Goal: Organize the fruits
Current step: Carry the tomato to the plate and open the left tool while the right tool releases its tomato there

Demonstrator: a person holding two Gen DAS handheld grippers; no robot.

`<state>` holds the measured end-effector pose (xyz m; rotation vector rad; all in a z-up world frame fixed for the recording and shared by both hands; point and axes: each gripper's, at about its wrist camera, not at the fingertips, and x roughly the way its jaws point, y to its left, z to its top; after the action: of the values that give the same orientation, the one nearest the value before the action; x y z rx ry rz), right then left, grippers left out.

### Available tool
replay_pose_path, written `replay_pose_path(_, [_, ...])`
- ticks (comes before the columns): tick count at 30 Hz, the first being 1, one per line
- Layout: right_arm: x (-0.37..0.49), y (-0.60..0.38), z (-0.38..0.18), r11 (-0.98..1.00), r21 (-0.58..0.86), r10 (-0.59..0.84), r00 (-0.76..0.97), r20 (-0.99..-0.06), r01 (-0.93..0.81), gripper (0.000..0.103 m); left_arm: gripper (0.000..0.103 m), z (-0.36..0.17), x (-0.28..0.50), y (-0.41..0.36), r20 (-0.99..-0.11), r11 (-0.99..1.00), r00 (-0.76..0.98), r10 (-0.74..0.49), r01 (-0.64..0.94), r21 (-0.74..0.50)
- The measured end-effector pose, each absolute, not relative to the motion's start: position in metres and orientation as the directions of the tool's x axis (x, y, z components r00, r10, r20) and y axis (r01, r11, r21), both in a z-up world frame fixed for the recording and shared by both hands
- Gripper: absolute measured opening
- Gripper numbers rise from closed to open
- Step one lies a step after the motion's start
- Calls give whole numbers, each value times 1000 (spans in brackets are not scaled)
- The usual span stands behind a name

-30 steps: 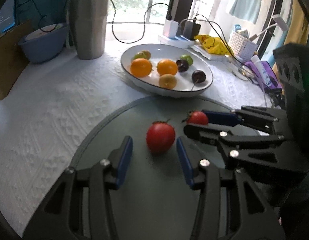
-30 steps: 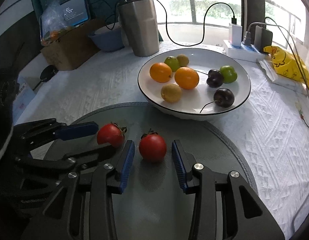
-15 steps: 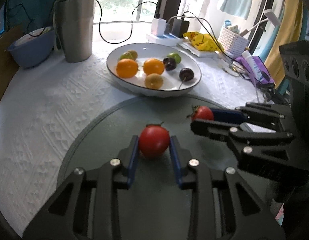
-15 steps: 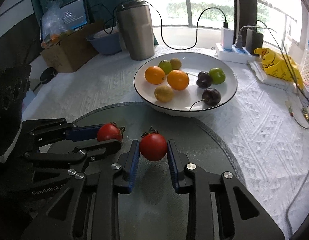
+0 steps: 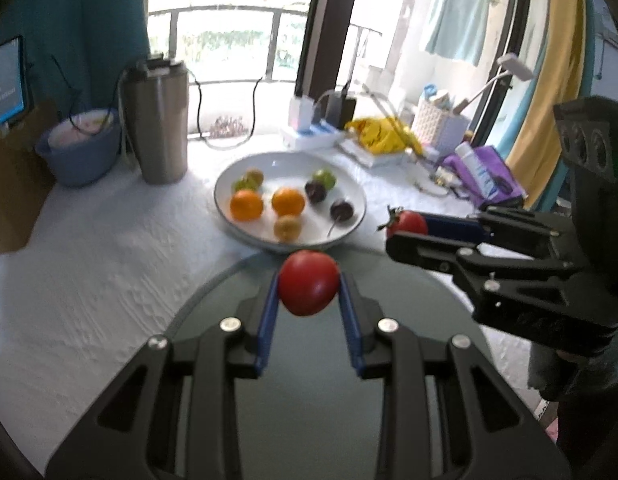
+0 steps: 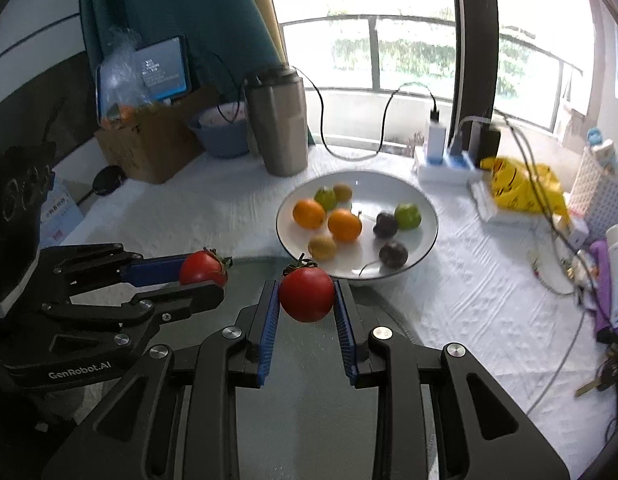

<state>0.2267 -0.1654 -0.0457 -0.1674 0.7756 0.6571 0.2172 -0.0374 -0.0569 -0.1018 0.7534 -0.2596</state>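
Note:
My left gripper (image 5: 308, 280) is shut on a red tomato (image 5: 308, 290) and holds it above the round grey glass mat (image 5: 309, 392). My right gripper (image 6: 307, 286) is shut on a second red tomato (image 6: 307, 296) with a green stalk, also lifted off the grey glass mat (image 6: 305, 380). Each gripper shows in the other's view with its tomato: the right gripper (image 5: 405, 229) at the right, the left gripper (image 6: 201, 275) at the left. Just beyond them stands a white bowl (image 5: 359, 216) (image 6: 429, 236) with several fruits: oranges, green ones and dark plums.
A steel tumbler (image 5: 159, 120) and a blue basin (image 5: 81, 152) stand far left on the white cloth. A power strip with chargers and cables (image 6: 445, 160), a yellow bag (image 6: 517, 184), a white basket (image 6: 597, 196) and bottles crowd the right side. A cardboard box (image 6: 149, 144) sits far left.
Both grippers closed on their tomatoes and then lifted them off the grey mat. The table and bowl now look lower and farther away.

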Motion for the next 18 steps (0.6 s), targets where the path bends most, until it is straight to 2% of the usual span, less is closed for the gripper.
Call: replay_pose_path(18, [184, -162, 6, 795, 17, 484, 617, -621, -606, 30, 31, -8, 181, -29, -553, 954, 779, -298, 217, -208])
